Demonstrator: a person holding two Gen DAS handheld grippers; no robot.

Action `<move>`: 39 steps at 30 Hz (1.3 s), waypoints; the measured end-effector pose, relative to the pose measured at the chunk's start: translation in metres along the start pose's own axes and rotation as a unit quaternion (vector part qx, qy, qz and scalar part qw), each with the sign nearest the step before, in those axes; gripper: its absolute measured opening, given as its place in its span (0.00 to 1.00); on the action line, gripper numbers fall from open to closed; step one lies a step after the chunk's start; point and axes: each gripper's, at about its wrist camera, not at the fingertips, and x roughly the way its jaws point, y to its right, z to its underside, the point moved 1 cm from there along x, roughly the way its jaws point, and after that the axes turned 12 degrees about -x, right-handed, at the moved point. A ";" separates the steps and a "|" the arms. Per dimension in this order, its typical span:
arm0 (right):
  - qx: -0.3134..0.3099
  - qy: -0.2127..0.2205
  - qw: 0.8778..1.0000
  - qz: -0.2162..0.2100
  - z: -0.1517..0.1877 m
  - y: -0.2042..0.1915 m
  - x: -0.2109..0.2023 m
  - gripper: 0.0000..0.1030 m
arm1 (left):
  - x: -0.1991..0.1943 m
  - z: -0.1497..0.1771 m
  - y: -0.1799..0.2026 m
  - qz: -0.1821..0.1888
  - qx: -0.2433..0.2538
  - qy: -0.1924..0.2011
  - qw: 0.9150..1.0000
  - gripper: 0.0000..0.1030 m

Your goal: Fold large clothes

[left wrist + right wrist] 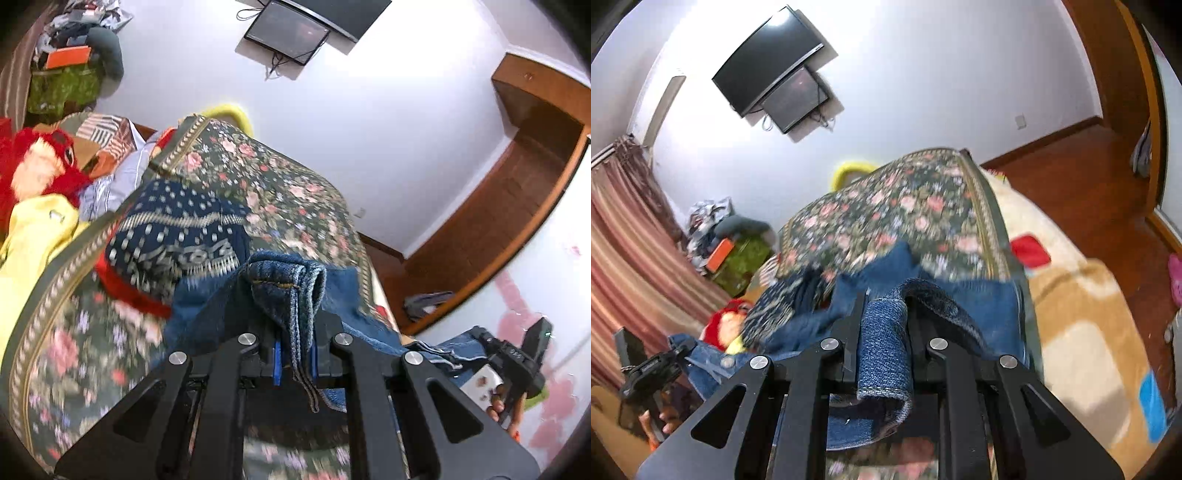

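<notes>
A pair of blue jeans [295,291] is held up over the floral bedspread [266,184]. My left gripper [295,332] is shut on a bunched hem or waistband edge of the jeans. My right gripper [882,325] is shut on another edge of the same jeans [886,343], whose cloth drapes back over the fingers. The right gripper also shows at the lower right of the left wrist view [517,354], the left gripper at the lower left of the right wrist view [650,369]. The denim stretches between them.
A navy patterned garment with red trim [177,236] lies on the bedspread. A yellow garment [33,236] and a red plush toy [33,166] lie at the left. A cream blanket [1071,332], wooden floor [1089,166] and striped curtain [628,240] surround the bed.
</notes>
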 end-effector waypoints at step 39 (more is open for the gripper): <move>-0.069 -0.094 0.986 0.122 0.006 0.034 0.033 0.66 | 0.081 0.020 -0.002 -0.160 0.166 -0.038 0.972 0.79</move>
